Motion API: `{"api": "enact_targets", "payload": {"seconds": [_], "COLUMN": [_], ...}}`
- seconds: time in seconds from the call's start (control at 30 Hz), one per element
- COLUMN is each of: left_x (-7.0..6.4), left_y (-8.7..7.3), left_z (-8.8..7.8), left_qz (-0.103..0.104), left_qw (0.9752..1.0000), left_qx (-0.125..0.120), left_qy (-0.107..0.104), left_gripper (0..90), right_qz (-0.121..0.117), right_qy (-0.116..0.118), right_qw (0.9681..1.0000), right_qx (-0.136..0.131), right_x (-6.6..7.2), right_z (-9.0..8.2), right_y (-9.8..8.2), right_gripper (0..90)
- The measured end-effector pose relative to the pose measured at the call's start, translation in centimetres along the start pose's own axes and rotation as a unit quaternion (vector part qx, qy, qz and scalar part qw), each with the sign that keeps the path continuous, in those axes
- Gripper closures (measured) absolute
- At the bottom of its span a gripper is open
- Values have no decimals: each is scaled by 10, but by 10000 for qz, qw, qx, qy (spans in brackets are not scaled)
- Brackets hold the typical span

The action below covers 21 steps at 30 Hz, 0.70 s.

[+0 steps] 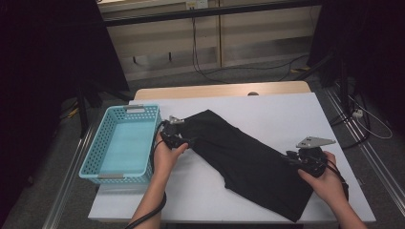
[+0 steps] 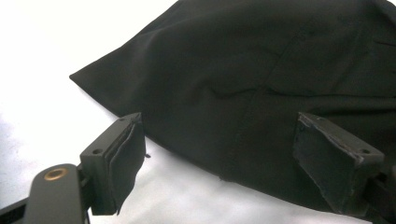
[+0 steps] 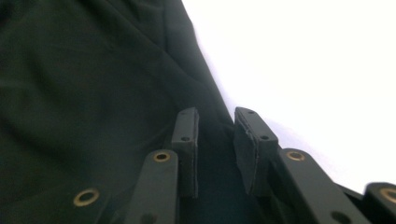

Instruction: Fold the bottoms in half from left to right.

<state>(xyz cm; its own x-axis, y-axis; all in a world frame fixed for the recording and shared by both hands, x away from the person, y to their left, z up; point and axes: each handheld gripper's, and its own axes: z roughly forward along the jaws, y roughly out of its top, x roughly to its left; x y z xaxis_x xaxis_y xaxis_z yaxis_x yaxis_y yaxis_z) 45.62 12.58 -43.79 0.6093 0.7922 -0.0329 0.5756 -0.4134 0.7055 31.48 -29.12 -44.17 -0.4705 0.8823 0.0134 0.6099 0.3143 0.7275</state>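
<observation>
The left gripper stands released, jaws wide over the black garment, which lies across the white table from 10 to 4 o'clock. The right gripper, jaws narrow, probably pinches its edge at 4; take both layers there. Blue basket at 9. No legible writing.
</observation>
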Motion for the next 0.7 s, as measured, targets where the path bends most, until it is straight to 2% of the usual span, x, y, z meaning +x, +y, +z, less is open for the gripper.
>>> {"api": "enact_targets", "payload": {"seconds": [0.03,0.17,0.2,0.33,0.43,0.53,0.7], "left_x": [-1,-1,-1,-1,-1,-1,-2], "left_y": [0,0,0,1,1,0,0], "left_z": [0,-1,-2,-4,-5,-5,-6], "left_qz": [-10,5,17,20,24,31,45], "left_qw": [10000,10000,10000,10000,9999,10000,9999], "left_qx": [1,-44,-49,-72,-102,-91,-104], "left_qy": [-36,-36,-30,-37,-14,-11,-22], "left_gripper": [177,178,177,178,179,179,179], "right_qz": [-11,-12,-31,-6,44,181,253], "right_qy": [-46,77,92,129,48,11,-65], "right_qw": [10000,9998,9997,9995,9997,9998,9997], "right_qx": [43,176,208,298,219,77,41], "right_x": [-1,-4,-5,-6,-10,-20,-25], "right_z": [1,5,5,5,1,-5,-5], "right_y": [-1,-1,-1,1,4,3,0], "right_gripper": [723,883,896,900,900,900,900]}}
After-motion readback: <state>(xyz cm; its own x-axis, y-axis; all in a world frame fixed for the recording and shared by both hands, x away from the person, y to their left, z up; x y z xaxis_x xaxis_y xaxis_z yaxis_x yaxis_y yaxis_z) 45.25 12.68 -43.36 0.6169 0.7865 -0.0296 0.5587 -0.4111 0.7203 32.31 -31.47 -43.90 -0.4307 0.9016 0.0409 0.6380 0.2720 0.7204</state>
